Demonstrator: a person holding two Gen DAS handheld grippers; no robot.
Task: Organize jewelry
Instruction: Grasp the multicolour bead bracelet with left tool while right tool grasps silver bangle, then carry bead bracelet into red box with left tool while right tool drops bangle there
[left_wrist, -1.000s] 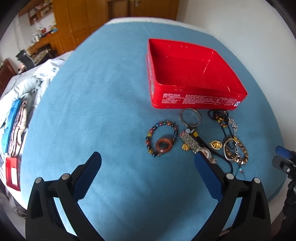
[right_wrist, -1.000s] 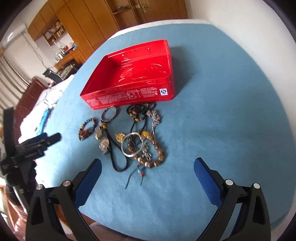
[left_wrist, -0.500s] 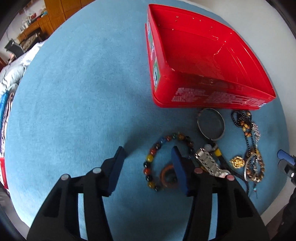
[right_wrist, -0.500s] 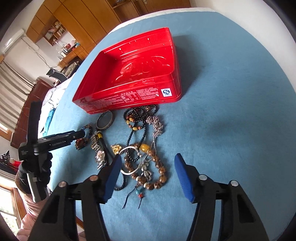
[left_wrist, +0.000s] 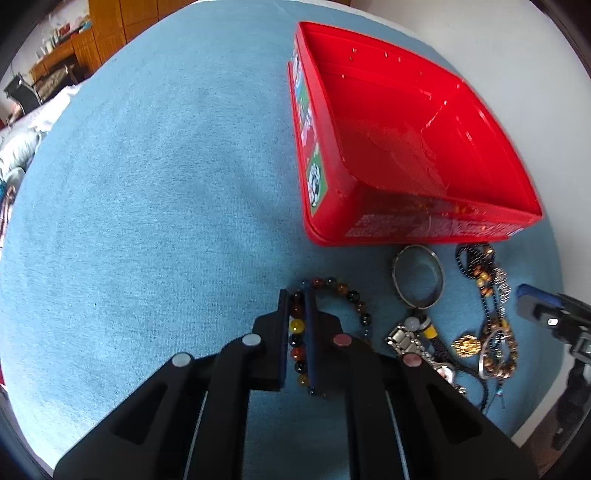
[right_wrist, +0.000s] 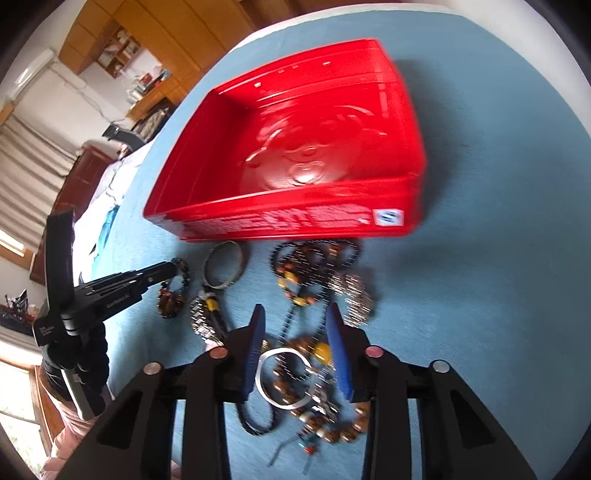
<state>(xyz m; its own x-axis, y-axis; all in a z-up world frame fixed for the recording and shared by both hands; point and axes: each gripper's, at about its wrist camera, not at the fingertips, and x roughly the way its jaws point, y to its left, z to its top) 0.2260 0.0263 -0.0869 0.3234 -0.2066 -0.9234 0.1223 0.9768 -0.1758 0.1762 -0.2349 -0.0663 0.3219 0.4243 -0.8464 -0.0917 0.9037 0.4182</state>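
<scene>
Blue-covered desk bearing an empty red tin; the jewelry lies just before its near wall. Left claw is clamped on the beaded bracelet. Right claw, partly open, straddles the tangled necklaces and silver bangle. Risk: tangled strands may drag neighbouring pieces upward.

1. Pretty clearly someone's home, looks like a bedroom.
2. Wooden wardrobe-style cabinets run along the back wall, with open shelves stuffed with small household bits.
3. A wall-mounted air conditioner sits up high, and pale curtains hang down the side.
4. Rumpled white bedding lies piled beside the blue cloth-covered surface, with a low wooden dresser nearby.
</scene>
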